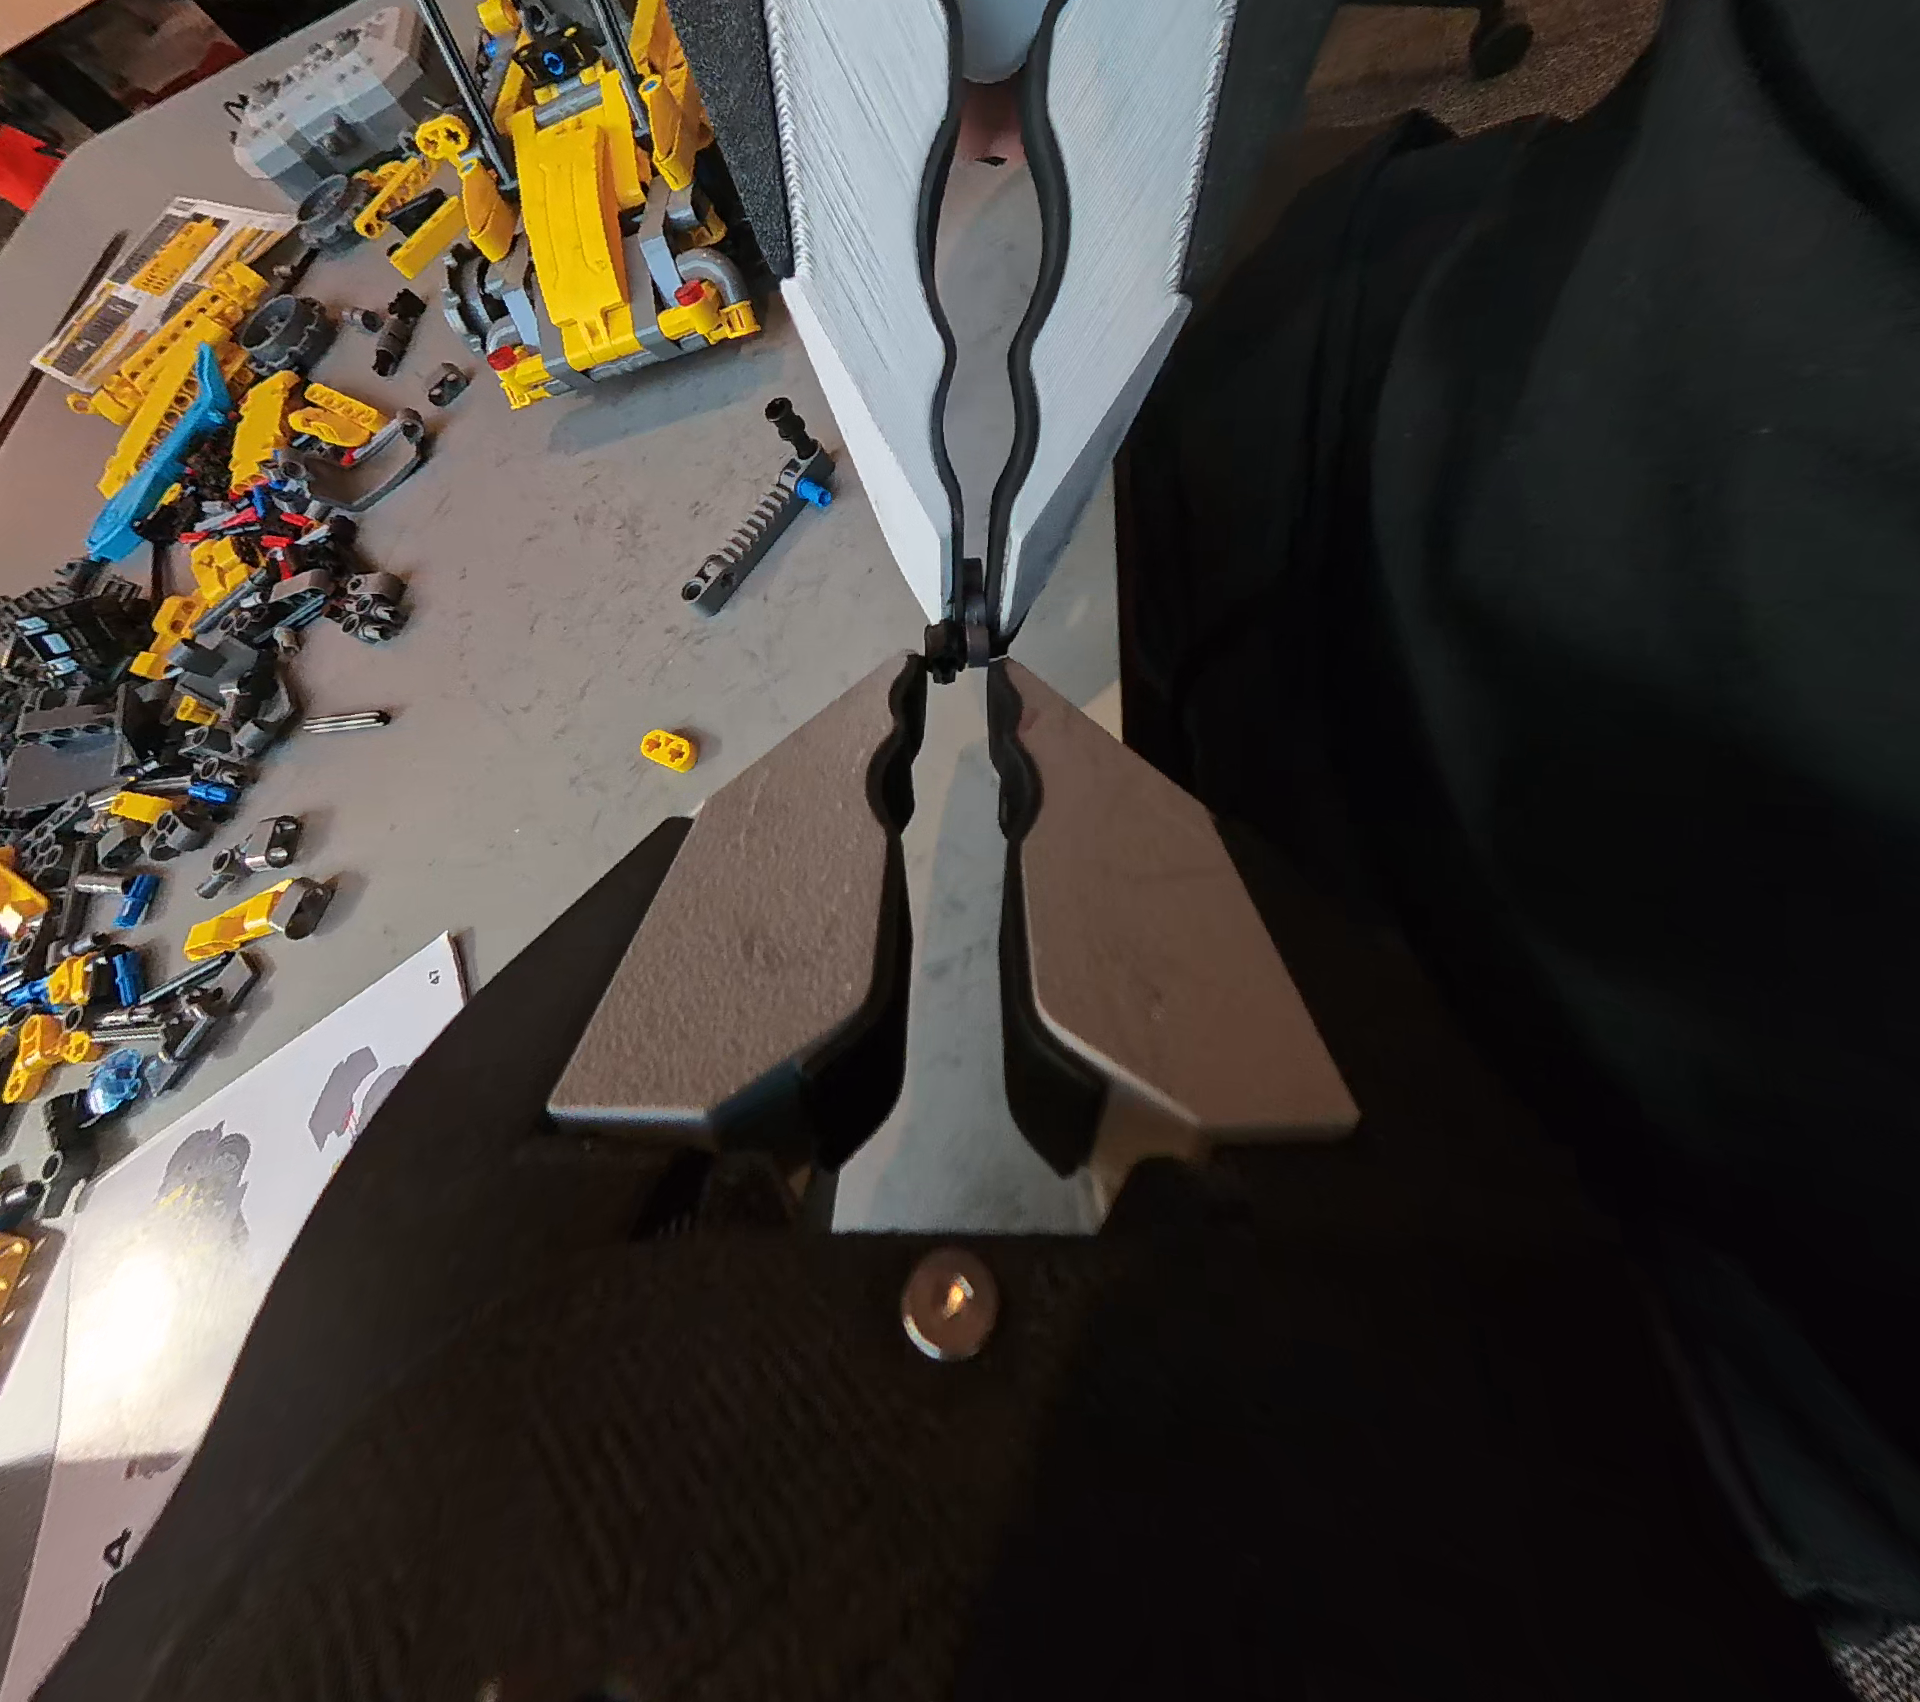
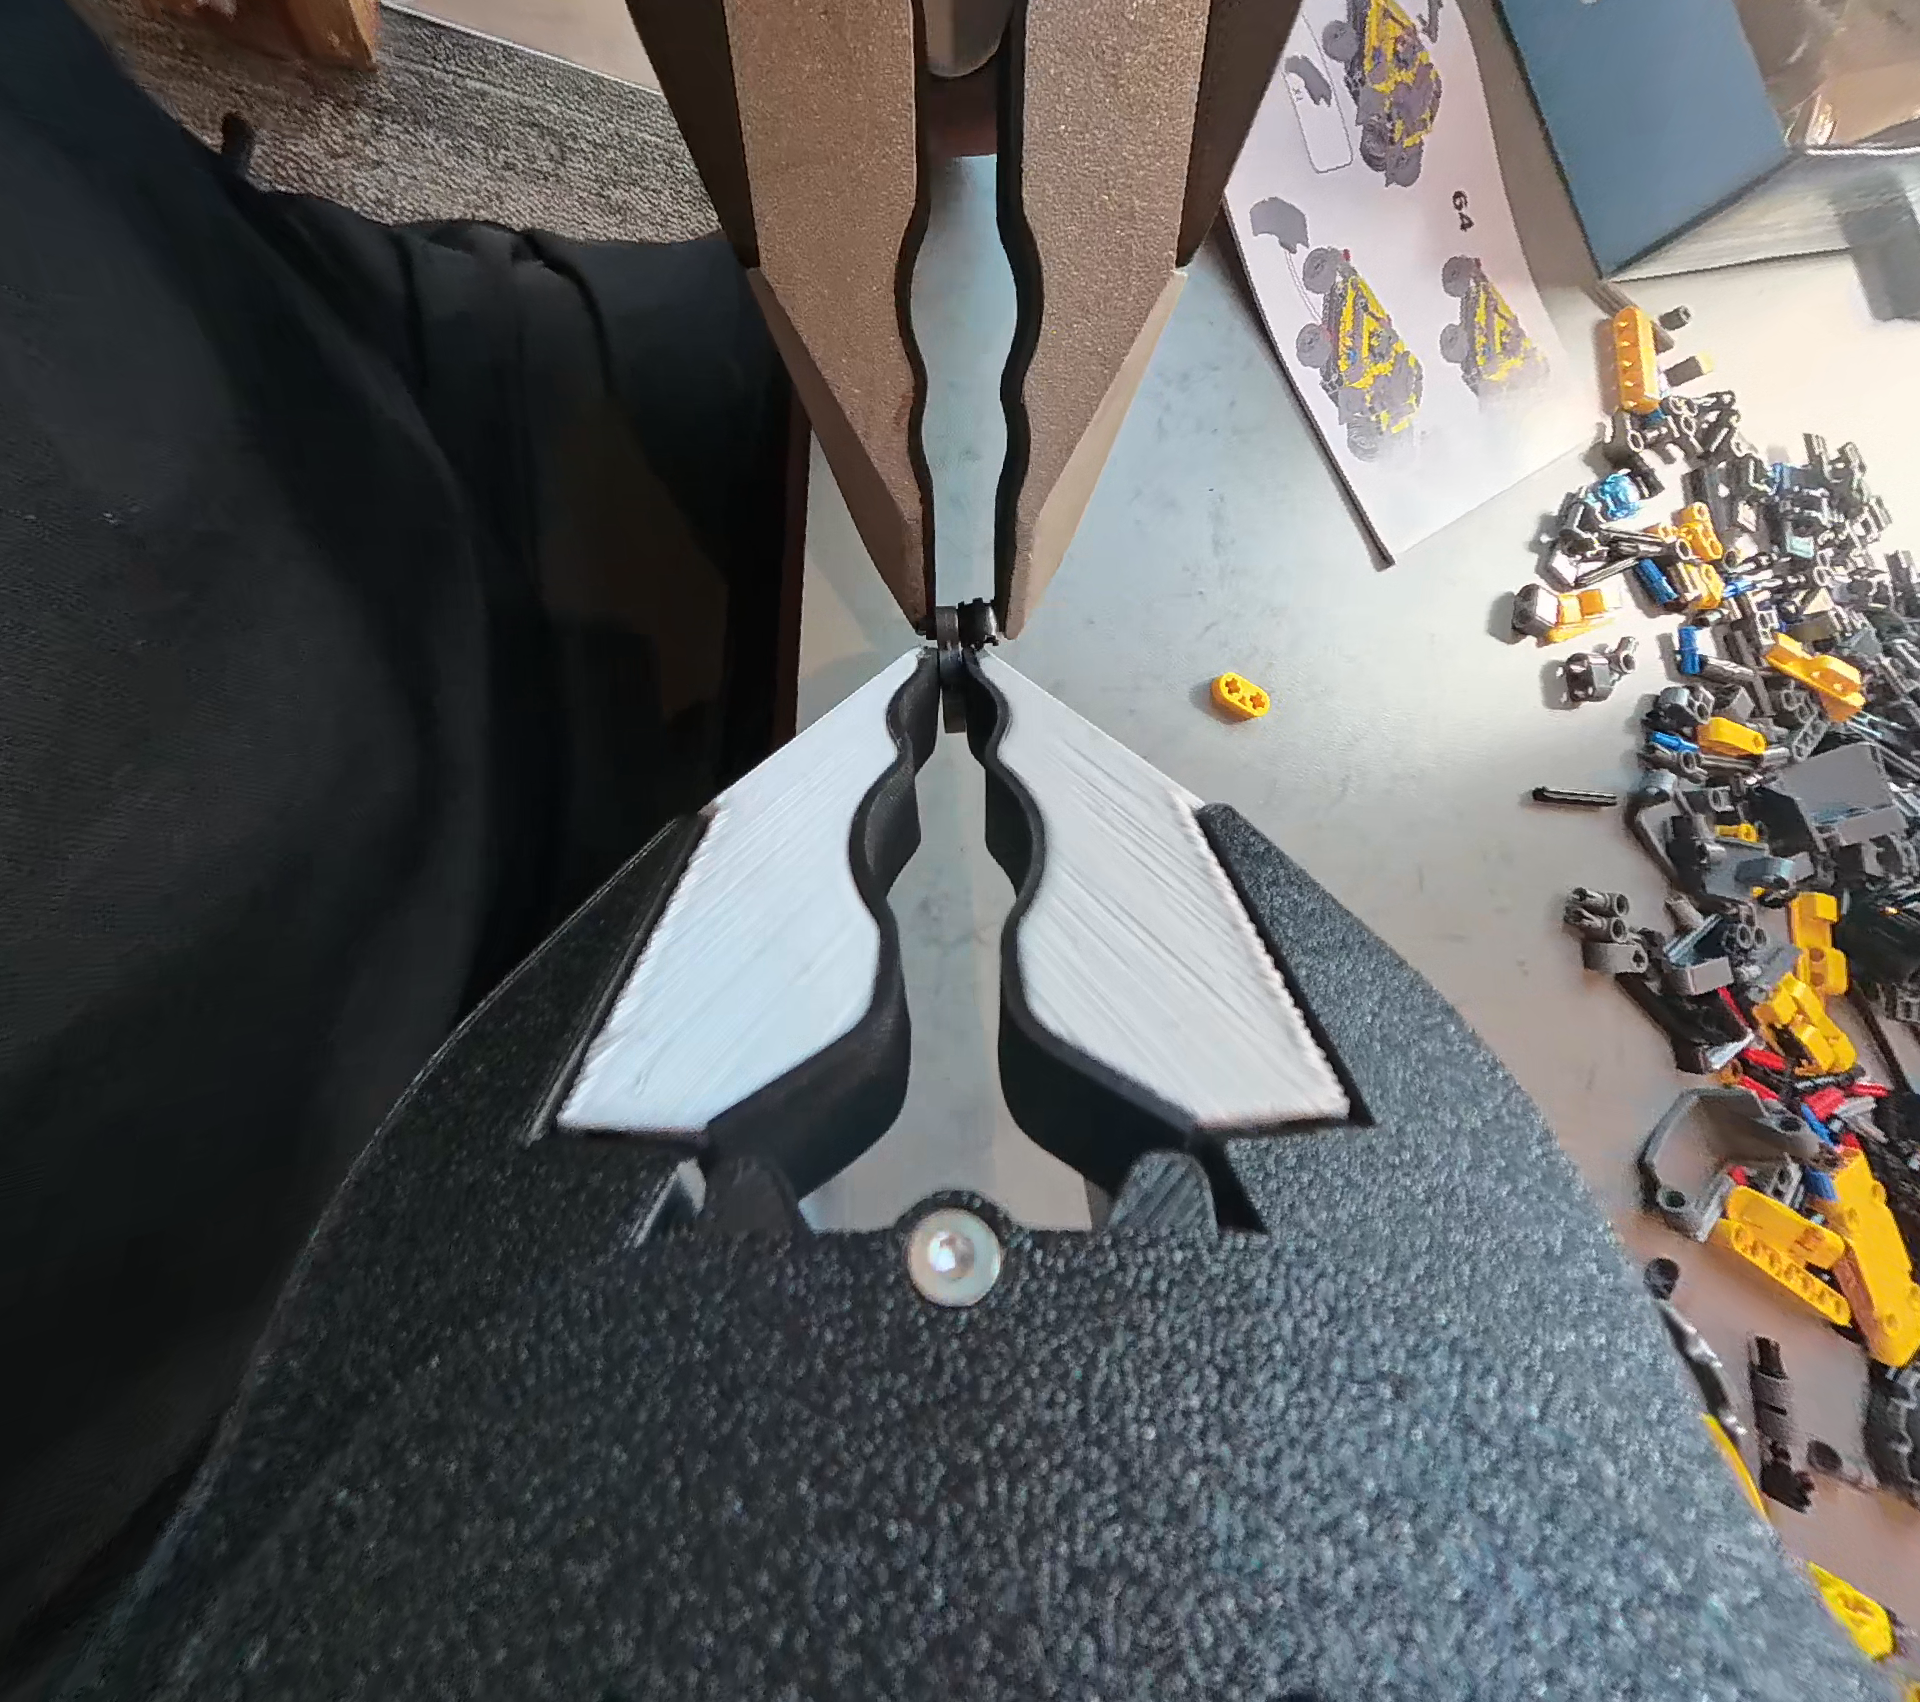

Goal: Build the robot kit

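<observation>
A: Left wrist view first. Your left gripper, the dark-fingered one, meets the right gripper, the white-fingered one, tip to tip. A small black piece sits right at that meeting point, above the grey table, near its edge by your dark clothing.

B: What are my fingers doing?

A: Both pairs are nearly closed. The right gripper pinches one black bit by its tips; the left gripper pinches another, so the small black piece may be two parts joined.

B: Which way does it lie?

A: It looks crosswise to both grippers, but it's too small and dark to be sure.

B: Anything nearby?

A: A small yellow link lies on the table beside the piece; the yellow model vehicle and the loose parts pile sit beyond it.
</observation>
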`<state>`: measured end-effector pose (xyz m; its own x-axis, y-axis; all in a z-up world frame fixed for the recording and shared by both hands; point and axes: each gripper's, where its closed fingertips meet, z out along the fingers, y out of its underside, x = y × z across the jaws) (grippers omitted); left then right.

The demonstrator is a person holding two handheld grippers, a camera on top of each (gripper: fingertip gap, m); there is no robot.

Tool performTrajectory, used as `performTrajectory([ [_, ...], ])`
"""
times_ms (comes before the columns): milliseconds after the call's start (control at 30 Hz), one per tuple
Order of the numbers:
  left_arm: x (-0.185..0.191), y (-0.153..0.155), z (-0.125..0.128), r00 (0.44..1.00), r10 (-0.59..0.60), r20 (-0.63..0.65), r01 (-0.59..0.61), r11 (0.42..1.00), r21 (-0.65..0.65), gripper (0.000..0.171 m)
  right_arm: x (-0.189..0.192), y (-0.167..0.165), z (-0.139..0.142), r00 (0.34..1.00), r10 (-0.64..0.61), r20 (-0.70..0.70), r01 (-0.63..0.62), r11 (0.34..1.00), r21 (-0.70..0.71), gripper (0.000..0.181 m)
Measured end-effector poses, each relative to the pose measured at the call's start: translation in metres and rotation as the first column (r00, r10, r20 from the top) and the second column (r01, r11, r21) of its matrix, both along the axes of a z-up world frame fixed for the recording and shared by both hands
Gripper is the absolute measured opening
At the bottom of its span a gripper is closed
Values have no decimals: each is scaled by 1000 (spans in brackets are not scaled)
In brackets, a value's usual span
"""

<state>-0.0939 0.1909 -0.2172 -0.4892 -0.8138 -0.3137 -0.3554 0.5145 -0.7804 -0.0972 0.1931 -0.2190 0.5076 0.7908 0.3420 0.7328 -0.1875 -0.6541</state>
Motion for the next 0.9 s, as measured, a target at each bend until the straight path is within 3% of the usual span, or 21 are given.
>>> performTrajectory([
  [900, 0, 5, -14, 996, 21, -83, -18, 999, 38, 9, 1, 4, -14, 999, -26, -27, 24, 996, -83, 5],
])
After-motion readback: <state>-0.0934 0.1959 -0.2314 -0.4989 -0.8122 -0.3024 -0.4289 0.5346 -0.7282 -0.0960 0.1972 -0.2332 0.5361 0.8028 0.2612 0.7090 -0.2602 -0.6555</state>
